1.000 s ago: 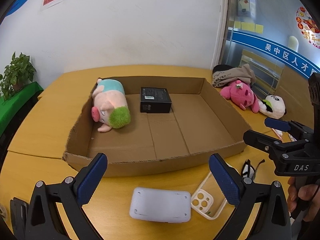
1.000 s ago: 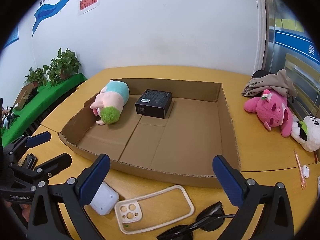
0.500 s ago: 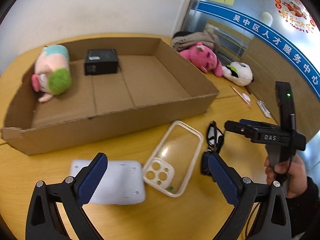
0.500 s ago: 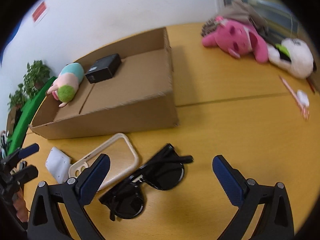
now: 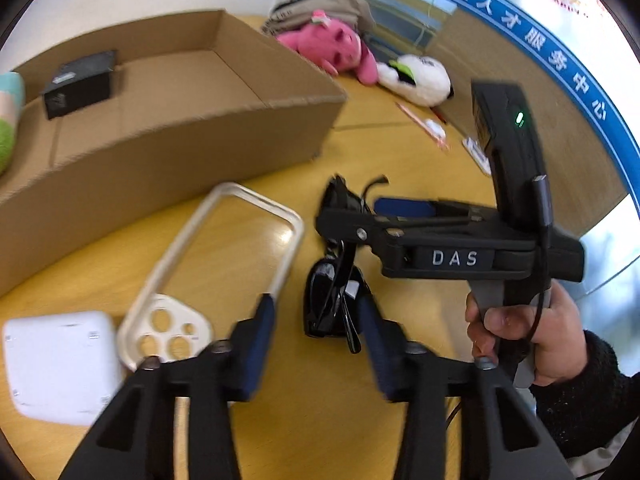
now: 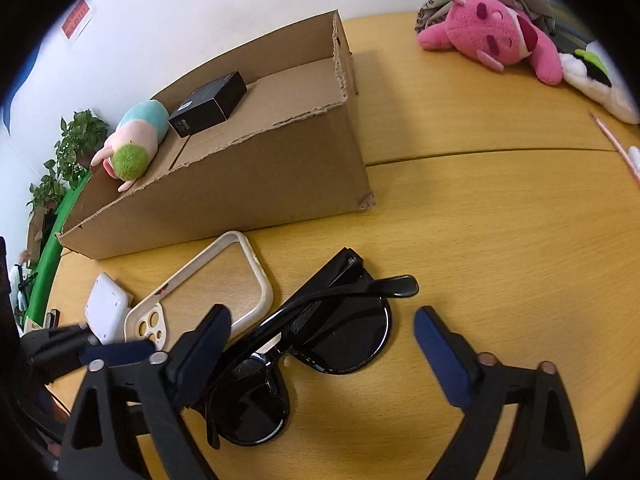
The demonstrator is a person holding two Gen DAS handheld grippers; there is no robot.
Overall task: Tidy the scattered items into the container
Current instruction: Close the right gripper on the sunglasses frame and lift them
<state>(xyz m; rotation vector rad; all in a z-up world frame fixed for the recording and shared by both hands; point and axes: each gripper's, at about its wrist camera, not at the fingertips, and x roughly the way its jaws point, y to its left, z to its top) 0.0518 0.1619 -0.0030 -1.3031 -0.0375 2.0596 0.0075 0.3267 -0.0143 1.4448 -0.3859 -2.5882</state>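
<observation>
A: So, where are the sunglasses (image 6: 320,344)?
B: Folded, flat on the table (image 6: 500,220), just beside the phone case (image 6: 208,292) and in front of the cardboard box (image 6: 248,184).
A: Right tongs (image 6: 320,338)?
B: Spread wide astride the frame, jaws have just been closing a bit, pads clear of it.
A: Left tongs (image 5: 316,324)?
B: Jaws just narrowed a lot around the near lens. Blurred there, so contact is unclear; looks like a gap on both sides. Nothing gripped.
</observation>
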